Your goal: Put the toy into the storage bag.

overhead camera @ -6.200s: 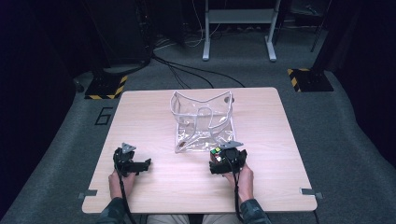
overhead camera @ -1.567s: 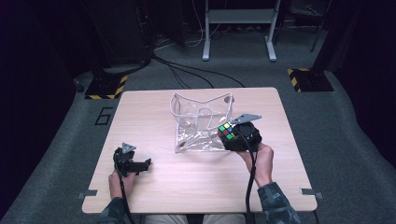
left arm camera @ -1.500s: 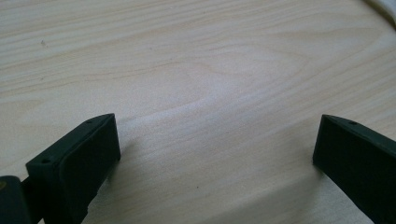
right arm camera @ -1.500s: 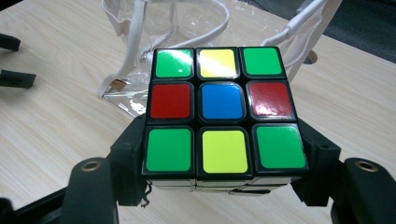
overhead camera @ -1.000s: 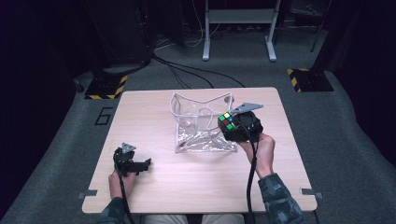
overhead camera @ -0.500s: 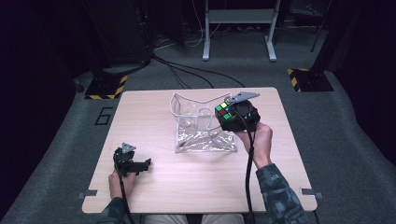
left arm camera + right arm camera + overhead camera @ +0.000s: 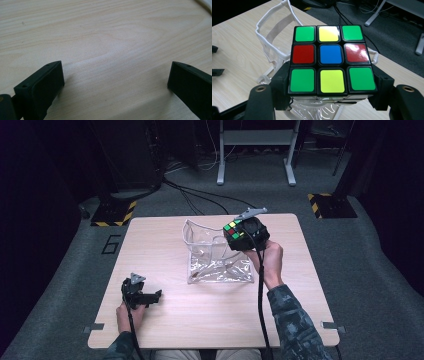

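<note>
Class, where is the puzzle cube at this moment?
In the high view the puzzle cube sits clamped in the right gripper, held above the right rim of the clear bag at the table's far middle.

The right claw [image 7: 239,234] grips a puzzle cube [image 7: 233,231] above the clear bag's [image 7: 216,260] open mouth, at about one o'clock from the bag's middle. The left claw [image 7: 152,296] rests on the worktop [image 7: 165,235] at seven o'clock, well apart.
</note>
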The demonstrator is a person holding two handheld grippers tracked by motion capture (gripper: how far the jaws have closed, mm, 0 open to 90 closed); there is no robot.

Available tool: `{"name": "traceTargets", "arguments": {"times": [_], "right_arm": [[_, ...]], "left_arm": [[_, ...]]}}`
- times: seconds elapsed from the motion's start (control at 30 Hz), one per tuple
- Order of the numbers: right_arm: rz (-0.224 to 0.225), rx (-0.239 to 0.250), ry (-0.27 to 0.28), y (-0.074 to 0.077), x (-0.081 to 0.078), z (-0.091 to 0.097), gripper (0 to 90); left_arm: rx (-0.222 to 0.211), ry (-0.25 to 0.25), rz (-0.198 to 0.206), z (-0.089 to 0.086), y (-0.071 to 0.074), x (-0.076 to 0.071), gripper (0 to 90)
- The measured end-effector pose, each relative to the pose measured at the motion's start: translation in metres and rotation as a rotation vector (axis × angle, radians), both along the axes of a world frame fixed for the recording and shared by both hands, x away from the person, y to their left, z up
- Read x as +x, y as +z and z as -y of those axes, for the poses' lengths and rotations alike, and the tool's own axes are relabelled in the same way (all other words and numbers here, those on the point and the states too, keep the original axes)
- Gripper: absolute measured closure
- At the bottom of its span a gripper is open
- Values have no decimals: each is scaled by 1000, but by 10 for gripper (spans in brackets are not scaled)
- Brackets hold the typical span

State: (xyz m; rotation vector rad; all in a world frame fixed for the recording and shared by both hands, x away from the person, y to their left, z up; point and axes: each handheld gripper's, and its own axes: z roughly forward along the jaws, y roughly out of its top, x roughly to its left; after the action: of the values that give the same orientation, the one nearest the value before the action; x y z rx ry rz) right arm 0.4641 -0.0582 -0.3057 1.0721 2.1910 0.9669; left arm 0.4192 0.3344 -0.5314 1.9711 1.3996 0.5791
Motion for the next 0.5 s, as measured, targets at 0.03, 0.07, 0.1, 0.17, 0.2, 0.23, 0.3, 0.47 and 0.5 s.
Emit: {"name": "traceTargets", "arguments": {"times": [0.03,0.07,0.1,0.17,0.2,0.23,0.3,0.47,0.5], "right_arm": [[-5,4,-3,-1,2,-1,334],[-9,5,-3,-2,4,-2,334],[-10,1,0,-3,6,-2,334],[-16,-1,1,-4,10,-3,334],[-16,0,0,-5,11,-4,334],[-15,4,-2,-6,13,-5,334],[-24,9,-2,-7,16,-6,334],[-40,6,2,-12,23,-9,334],[-41,7,3,-13,25,-9,334]], "left_arm": [[0,0,0,0,0,0,6],[0,-1,1,0,0,0,6],[-1,0,0,0,0,0,6],[0,-1,0,0,0,0,6],[0,-1,0,0,0,0,6],[0,-1,0,0,0,0,6],[1,-1,0,0,0,0,6],[0,-1,0,0,0,0,6],[2,-2,0,0,0,0,5]]}}
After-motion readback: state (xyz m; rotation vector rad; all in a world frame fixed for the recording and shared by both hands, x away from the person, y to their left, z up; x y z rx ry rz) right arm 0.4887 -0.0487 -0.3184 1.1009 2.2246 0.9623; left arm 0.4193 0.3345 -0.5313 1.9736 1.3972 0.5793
